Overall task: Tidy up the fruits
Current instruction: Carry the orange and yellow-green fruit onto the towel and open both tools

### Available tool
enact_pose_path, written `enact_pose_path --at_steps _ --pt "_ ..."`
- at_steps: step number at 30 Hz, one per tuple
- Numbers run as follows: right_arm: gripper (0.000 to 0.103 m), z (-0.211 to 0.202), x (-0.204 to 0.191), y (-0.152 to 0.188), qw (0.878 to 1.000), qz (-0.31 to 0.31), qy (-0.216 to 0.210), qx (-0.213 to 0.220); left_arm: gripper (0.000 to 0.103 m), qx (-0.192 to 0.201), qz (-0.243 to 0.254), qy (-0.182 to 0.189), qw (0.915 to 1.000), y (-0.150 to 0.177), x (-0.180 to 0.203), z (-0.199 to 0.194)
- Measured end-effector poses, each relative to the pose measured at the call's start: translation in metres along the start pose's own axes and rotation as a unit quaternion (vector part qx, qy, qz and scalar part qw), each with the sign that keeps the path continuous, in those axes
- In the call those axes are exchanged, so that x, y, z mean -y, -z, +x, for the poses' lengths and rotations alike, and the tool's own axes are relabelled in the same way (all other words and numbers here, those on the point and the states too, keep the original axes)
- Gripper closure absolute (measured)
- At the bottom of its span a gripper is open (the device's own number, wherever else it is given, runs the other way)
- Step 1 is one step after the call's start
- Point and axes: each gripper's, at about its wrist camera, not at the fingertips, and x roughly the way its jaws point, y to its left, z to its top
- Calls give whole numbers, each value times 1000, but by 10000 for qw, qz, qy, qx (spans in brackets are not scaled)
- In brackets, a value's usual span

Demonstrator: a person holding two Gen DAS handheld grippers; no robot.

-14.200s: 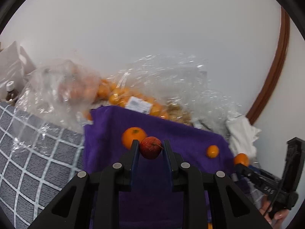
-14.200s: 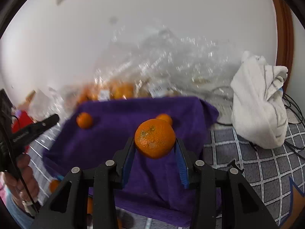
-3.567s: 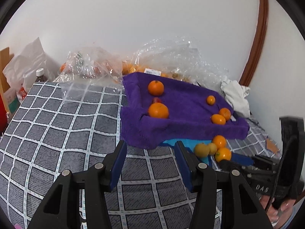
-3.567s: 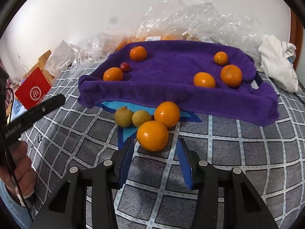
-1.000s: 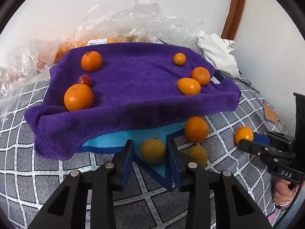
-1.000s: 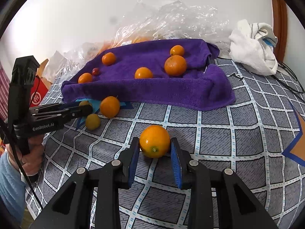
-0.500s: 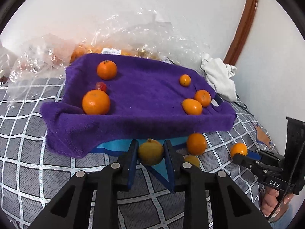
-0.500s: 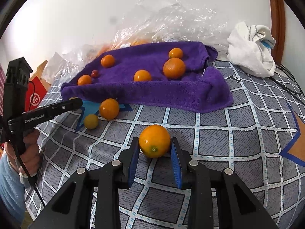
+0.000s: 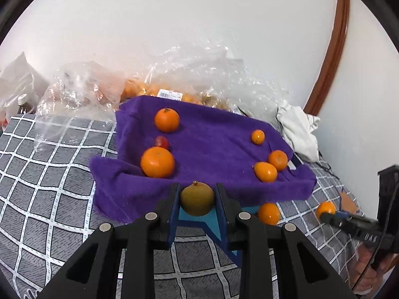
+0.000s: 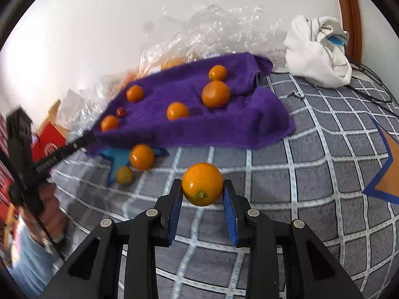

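Note:
My left gripper (image 9: 197, 200) is shut on a yellow-green round fruit (image 9: 197, 198), held just in front of the purple towel (image 9: 214, 149). My right gripper (image 10: 202, 194) is shut on an orange (image 10: 202, 184), lifted a little above the checked cover. On the towel lie several oranges, such as a big one (image 9: 157, 162) at the left and another (image 10: 215, 94) at the right, plus a small red fruit (image 9: 162, 142). On the cover in front of the towel sit one orange (image 10: 141, 156) and a small yellow fruit (image 10: 124, 175).
The grey checked cover (image 10: 311, 174) spreads all around. Clear plastic bags (image 9: 199, 74) with more fruit lie behind the towel against the white wall. A white cloth bundle (image 10: 319, 52) lies at the back right. A red box (image 10: 48, 140) stands at the left.
The left gripper closed on the yellow-green fruit and lifted it toward the towel. The right gripper raised its orange off the cover.

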Motion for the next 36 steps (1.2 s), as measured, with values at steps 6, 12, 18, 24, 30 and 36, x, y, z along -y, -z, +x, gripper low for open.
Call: enact_pose_path --at_steps 6,12,18,24,30,36 --pt "71 -15 -12 -53 9986 -191 187 453 77 95 -252 5 9996 -4 -12 -3" --pt "71 26 -7 -90 9980 -198 491 338 77 318 -484 -110 9983 -8 -28 -12" --pt "71 55 7 -79 9978 -145 611 222 77 284 -674 -209 9971 -8 -40 -8" --pt "71 65 15 -78 9992 -71 378 131 77 214 -491 -294 9981 -7 -33 -1" --pt "71 69 11 -75 9984 -187 534 90 77 234 -288 -289 9989 -5 -24 1" --pt "70 67 10 -73 9980 -219 585 94 77 200 -368 -302 9987 -5 -28 1"
